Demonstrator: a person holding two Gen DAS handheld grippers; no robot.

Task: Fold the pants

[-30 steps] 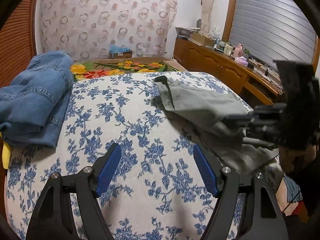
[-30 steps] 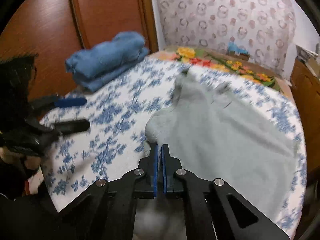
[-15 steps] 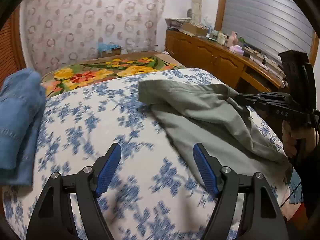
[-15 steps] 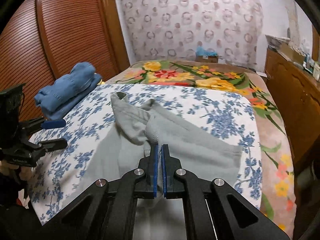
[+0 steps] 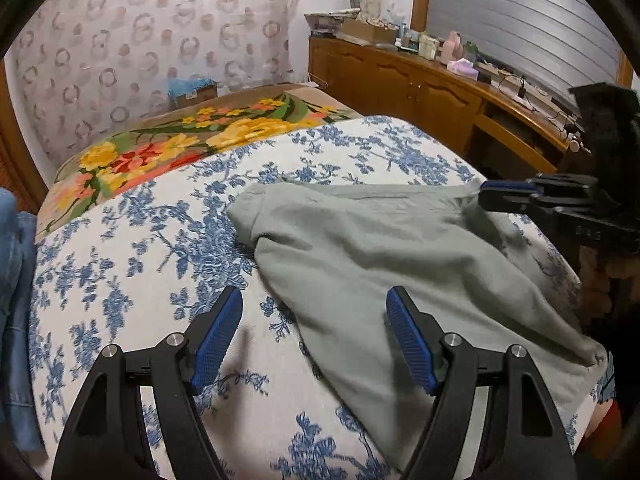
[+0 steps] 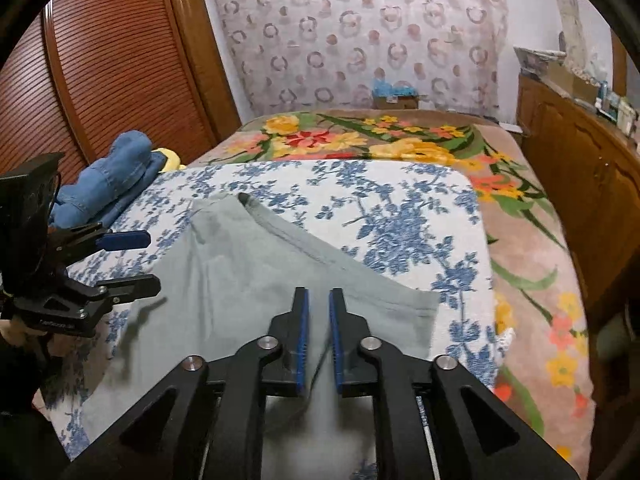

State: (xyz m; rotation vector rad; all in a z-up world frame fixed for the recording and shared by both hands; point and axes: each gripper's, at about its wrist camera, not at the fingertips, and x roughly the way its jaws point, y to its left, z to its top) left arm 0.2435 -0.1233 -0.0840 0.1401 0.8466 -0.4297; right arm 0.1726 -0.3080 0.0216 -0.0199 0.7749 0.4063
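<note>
At about nine o'clock in the right wrist view, folded blue jeans (image 6: 108, 178) sit at the bed's edge, well apart from the work. The left gripper (image 5: 314, 338) hovers wide open and empty over the blue-flowered bedspread (image 5: 132, 264), its right finger above the near edge of the grey-green pants (image 5: 384, 264). The pants lie spread over the middle and right of the bed, one leg end toward eleven o'clock. At three o'clock the right gripper (image 6: 318, 334) is parted by a narrow gap; whether cloth is between its pads, I cannot tell.

Risks, as I judge them: if the right gripper lets go before the cloth lies flat, the raised edge may slump into creases. The left gripper, closing where it is, could pinch bedspread along with the pants. The near hem hangs over the bed edge and could drag the pants off.
</note>
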